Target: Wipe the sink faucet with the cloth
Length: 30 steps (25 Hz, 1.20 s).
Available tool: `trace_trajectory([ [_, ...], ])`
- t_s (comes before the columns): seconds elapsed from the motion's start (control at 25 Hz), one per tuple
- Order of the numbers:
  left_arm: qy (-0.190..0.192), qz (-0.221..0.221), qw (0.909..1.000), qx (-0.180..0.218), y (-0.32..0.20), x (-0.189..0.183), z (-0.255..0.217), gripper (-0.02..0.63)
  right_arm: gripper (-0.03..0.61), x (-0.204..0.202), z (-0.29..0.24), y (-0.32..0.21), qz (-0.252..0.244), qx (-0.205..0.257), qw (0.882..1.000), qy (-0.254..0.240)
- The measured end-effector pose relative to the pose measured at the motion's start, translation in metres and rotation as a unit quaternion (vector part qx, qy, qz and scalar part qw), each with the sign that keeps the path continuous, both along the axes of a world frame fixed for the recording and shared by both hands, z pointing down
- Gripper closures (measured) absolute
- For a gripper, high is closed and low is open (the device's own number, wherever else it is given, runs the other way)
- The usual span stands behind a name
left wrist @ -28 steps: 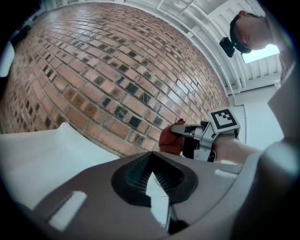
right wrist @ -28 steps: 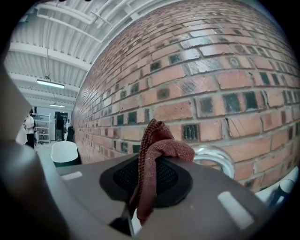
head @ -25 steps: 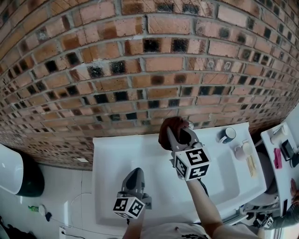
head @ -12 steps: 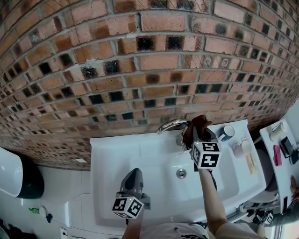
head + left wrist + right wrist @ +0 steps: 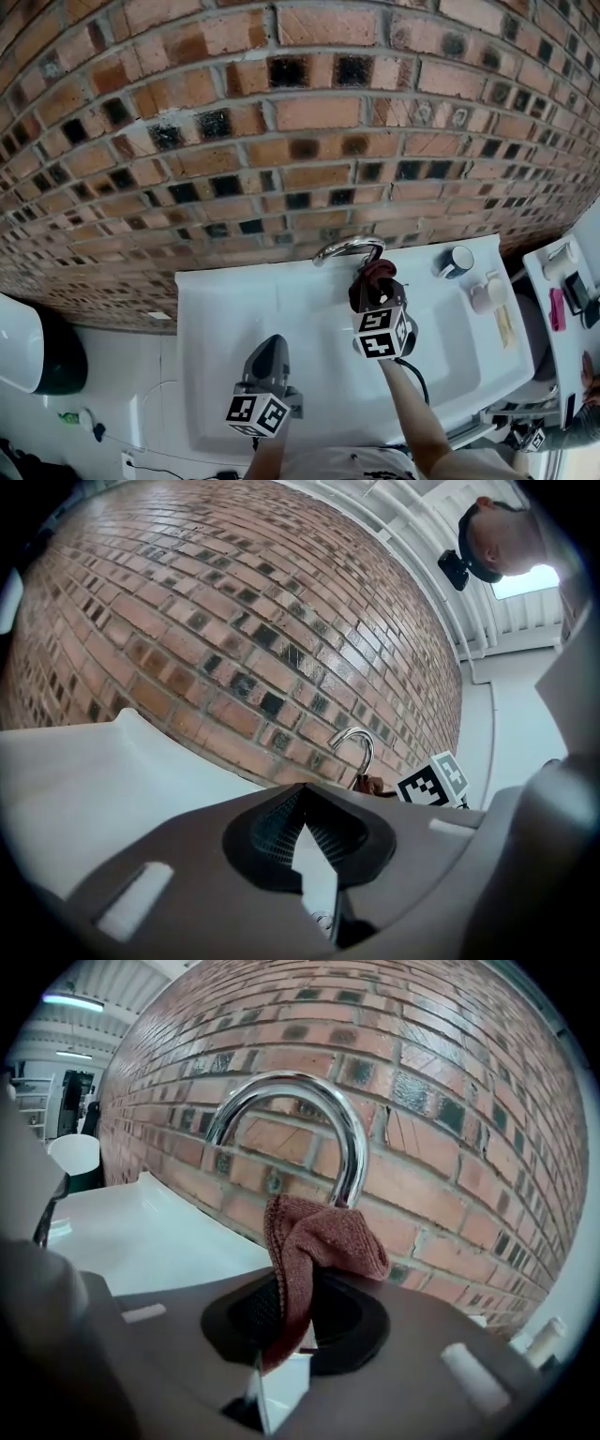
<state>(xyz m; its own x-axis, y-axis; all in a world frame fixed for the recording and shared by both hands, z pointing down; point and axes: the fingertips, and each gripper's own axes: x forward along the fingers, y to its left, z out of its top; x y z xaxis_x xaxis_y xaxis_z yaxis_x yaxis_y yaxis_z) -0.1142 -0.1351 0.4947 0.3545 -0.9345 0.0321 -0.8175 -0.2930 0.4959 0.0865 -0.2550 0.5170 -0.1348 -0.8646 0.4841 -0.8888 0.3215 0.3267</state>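
Observation:
A chrome arched faucet (image 5: 347, 248) stands at the back of the white sink (image 5: 234, 309), against the brick wall. My right gripper (image 5: 373, 292) is shut on a reddish-brown cloth (image 5: 372, 279), held just in front of the faucet's right end. In the right gripper view the cloth (image 5: 319, 1241) bunches up from the jaws directly below the faucet (image 5: 314, 1115) arch. My left gripper (image 5: 272, 347) hovers over the basin's front left, shut and holding nothing. The left gripper view shows the faucet (image 5: 359, 752) ahead, with the right gripper's marker cube (image 5: 433, 782) beside it.
A dark-rimmed cup (image 5: 457, 262) and small toiletries (image 5: 487, 298) sit on the sink's right ledge. The brick wall (image 5: 300, 141) rises right behind the faucet. A white and dark bin (image 5: 28, 342) stands on the floor at the left.
My right gripper carried the cloth from over the faucet's arch to its right side, then back and down in front of the spout. The left gripper stayed put.

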Motion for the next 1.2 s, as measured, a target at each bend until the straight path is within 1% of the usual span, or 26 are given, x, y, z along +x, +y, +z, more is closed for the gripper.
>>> trace_trajectory([
  [0.12,-0.002,0.002,1.0000,0.002,0.000,0.000,0.000,0.609,0.551,-0.003,0.002,0.000,-0.001,-0.004,1.000,-0.007],
  [0.24,-0.001,0.000,1.0000,0.001,0.000,-0.002,0.002,0.608,0.548,-0.009,0.009,0.002,-0.010,-0.016,1.000,-0.021],
  [0.32,0.000,0.001,1.0000,0.001,0.001,-0.002,0.001,0.609,0.536,-0.010,0.013,0.001,-0.007,-0.024,0.999,-0.024],
  [0.48,-0.001,0.001,1.0000,-0.001,0.001,-0.003,0.002,0.607,0.534,-0.015,0.019,-0.003,-0.008,-0.045,0.998,-0.041],
  [0.56,-0.001,-0.001,1.0000,0.000,0.001,-0.004,0.001,0.608,0.534,-0.016,0.024,-0.003,-0.011,-0.059,0.997,-0.049],
  [0.68,0.000,-0.003,1.0000,-0.001,0.001,-0.005,0.001,0.607,0.534,-0.022,0.041,-0.003,-0.022,-0.100,0.992,-0.072],
  [0.72,0.000,-0.003,1.0000,-0.001,0.002,-0.004,0.001,0.607,0.535,-0.024,0.046,-0.001,-0.025,-0.110,0.991,-0.071],
  [0.8,-0.002,-0.003,1.0000,-0.001,0.003,-0.004,0.000,0.607,0.534,-0.028,0.052,0.004,-0.028,-0.119,0.990,-0.068],
  [0.84,-0.003,-0.004,1.0000,0.000,0.003,-0.005,0.000,0.607,0.534,-0.030,0.052,0.006,-0.029,-0.116,0.990,-0.078],
  [0.92,-0.004,-0.008,1.0000,0.002,0.001,-0.009,-0.001,0.607,0.534,-0.038,0.042,0.010,-0.036,-0.100,0.987,-0.119],
  [1.0,-0.003,-0.013,0.9999,0.006,0.000,-0.012,-0.003,0.609,0.534,-0.047,0.022,0.017,-0.053,-0.072,0.981,-0.171],
  [1.12,-0.001,-0.016,0.9996,0.022,0.003,-0.013,-0.012,0.609,0.534,-0.060,-0.021,0.039,-0.076,-0.028,0.962,-0.259],
  [1.2,-0.001,-0.011,0.9994,0.033,0.006,-0.009,-0.020,0.608,0.534,-0.062,-0.051,0.057,-0.081,0.000,0.949,-0.306],
])
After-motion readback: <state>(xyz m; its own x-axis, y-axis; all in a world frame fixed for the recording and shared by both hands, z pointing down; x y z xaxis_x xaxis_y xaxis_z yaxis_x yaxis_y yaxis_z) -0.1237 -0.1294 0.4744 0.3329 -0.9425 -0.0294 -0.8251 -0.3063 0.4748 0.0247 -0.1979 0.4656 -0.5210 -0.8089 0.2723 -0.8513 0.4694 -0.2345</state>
